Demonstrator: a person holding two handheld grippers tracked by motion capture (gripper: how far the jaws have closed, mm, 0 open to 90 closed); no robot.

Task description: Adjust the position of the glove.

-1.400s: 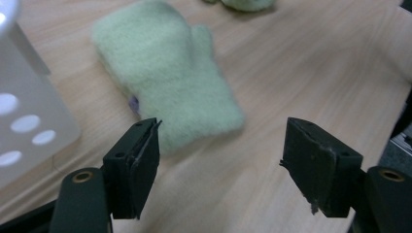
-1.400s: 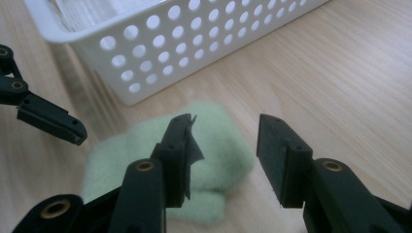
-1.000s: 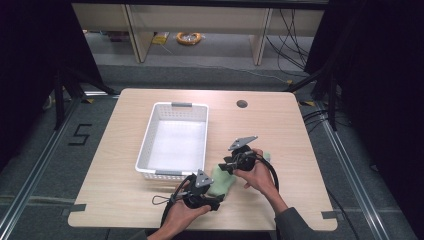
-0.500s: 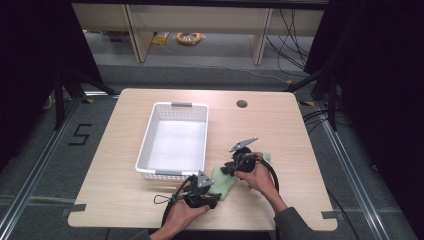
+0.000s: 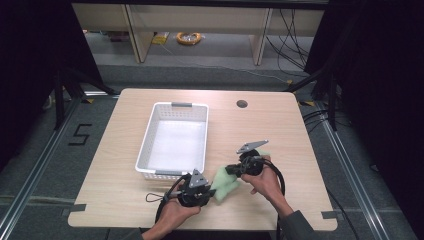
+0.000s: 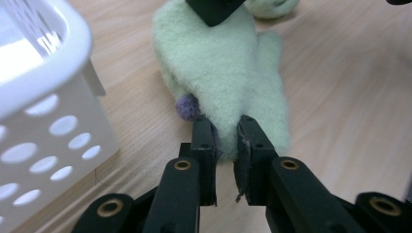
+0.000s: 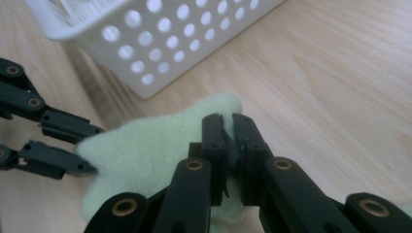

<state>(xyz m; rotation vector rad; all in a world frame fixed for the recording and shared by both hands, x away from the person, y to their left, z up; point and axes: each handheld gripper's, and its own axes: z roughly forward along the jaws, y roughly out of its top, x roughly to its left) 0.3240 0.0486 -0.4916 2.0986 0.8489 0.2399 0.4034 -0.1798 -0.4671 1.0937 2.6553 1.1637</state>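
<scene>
1. The pale green fleece cloth [image 5: 223, 182] lies low in the high view's centre, on the counter [image 5: 300, 135] beside the white basket [image 5: 175, 137].
2. The left tool [image 6: 226, 131], jaws just closing, pinches its near edge.
3. The right tool [image 7: 227, 128], jaws just closing, pinches its far end.

Both tools just closed on green cloth [image 5: 224, 181]: left tool [image 5: 209, 189] pinches near edge, right tool [image 5: 231, 170] far edge.
</scene>
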